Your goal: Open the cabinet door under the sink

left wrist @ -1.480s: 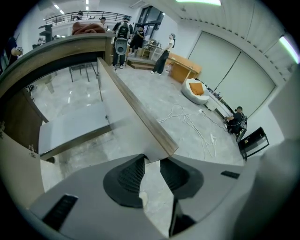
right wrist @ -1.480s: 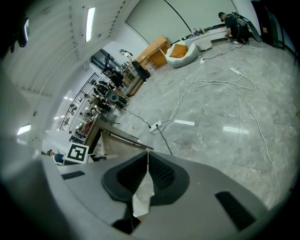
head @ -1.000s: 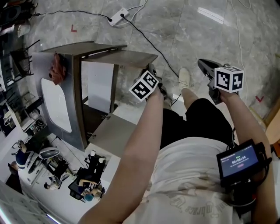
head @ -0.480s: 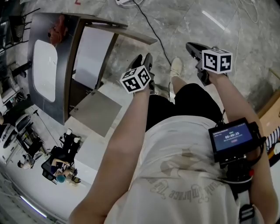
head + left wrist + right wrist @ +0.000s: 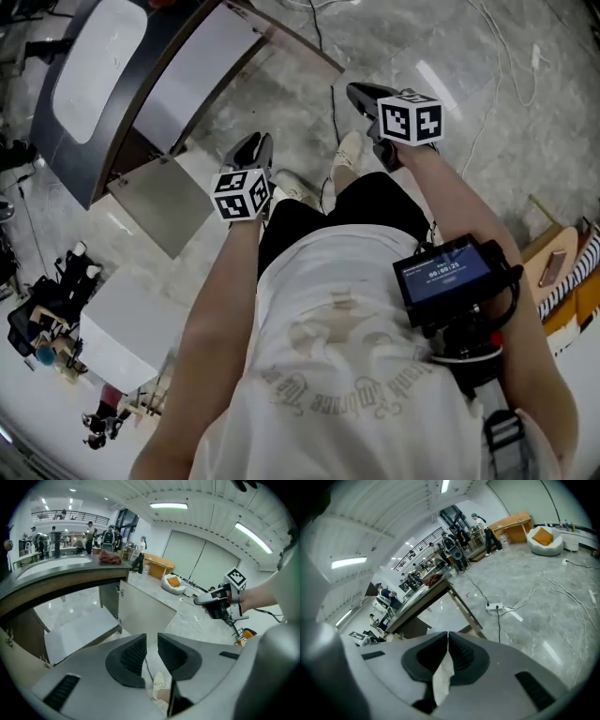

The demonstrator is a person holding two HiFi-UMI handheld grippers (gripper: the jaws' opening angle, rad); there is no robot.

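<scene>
Left gripper (image 5: 151, 644) — empty jaws ajar, just closing — hangs apart from open cabinet door (image 5: 140, 609).

The sink cabinet (image 5: 45, 131) stands ahead on my left, with the basin (image 5: 94, 61) sunk in its top. Its door (image 5: 159, 202) stands swung out from the front, toward me. My left gripper (image 5: 255, 145) hangs just right of that door. My right gripper (image 5: 358, 91) is further right, well apart from the cabinet. A power strip (image 5: 496, 606) lies on the floor (image 5: 281, 103) near the cabinet.
</scene>
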